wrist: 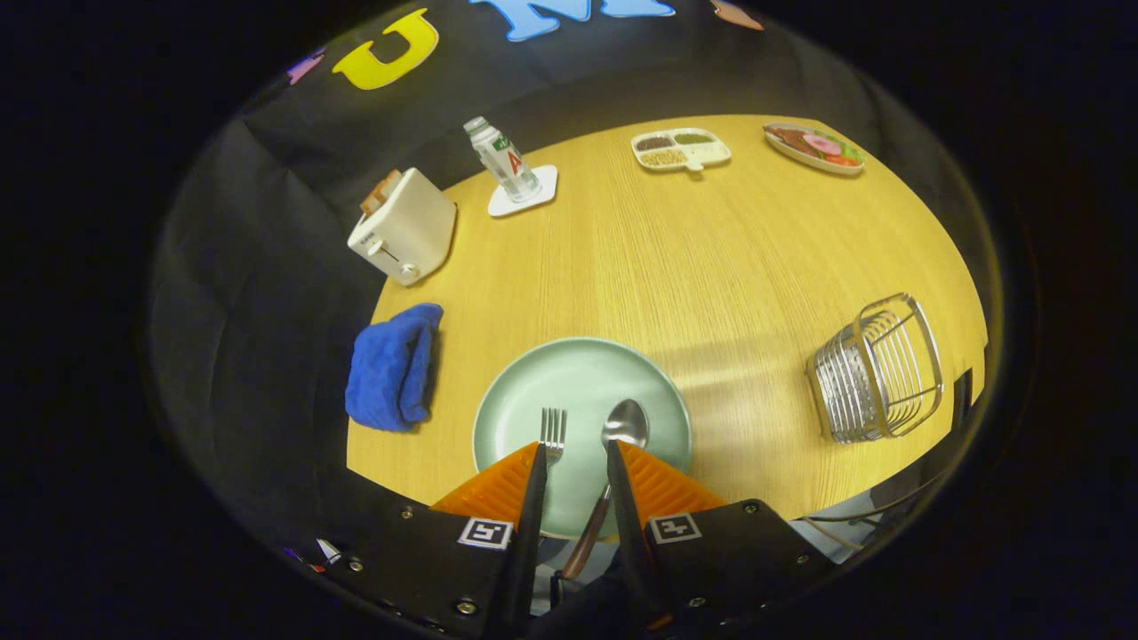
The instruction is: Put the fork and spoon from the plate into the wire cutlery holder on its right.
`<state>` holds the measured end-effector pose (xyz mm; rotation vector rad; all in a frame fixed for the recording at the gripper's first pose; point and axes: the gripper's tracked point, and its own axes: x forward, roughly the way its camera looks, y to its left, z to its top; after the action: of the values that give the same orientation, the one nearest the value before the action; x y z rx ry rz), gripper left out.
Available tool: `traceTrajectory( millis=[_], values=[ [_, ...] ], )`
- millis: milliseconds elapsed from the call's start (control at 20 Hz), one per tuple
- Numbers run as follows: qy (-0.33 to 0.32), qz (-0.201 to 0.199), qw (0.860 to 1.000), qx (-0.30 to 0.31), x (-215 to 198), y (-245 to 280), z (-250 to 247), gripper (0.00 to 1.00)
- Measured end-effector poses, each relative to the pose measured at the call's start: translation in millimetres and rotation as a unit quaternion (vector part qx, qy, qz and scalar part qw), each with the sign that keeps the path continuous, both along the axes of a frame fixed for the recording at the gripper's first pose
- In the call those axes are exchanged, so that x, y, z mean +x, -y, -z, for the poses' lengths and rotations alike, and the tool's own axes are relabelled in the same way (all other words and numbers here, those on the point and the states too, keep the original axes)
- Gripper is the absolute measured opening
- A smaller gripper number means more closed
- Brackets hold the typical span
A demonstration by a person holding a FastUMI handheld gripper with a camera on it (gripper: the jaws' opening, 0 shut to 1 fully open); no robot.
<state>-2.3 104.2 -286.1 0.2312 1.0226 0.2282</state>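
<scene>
A hand-held gripper hovers with its fingers parted and grasping nothing above the near rim of a round pale-green plate on a light wooden bench. A silver metal fork lies on the plate with its tines beside the left finger; a silver spoon with a brown handle lies beside the right finger, its handle running back between the two. The upright silver wire cutlery holder stands well to the plate's right. A folded blue cloth lies to the plate's left, a white toaster beyond it.
</scene>
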Motion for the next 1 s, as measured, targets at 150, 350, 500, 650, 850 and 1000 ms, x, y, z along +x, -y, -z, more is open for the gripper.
traceTrajectory(
  millis=[150,350,500,650,850,1000],
  values=[
    [-0.063,0.014,0.998,0.012,-14,-3,29,0.42],
    [-0.11,0.034,0.993,0.02,-23,-2,48,0.42],
    [-0.134,0.03,0.99,0.018,-32,-5,60,0.42],
    [-0.149,0.01,0.989,0.01,-39,-8,69,0.42],
    [-0.164,0.003,0.987,-0.003,-43,-6,76,0.15],
    [-0.158,0.013,0.987,0.004,-40,-2,72,0.15]
  ],
)
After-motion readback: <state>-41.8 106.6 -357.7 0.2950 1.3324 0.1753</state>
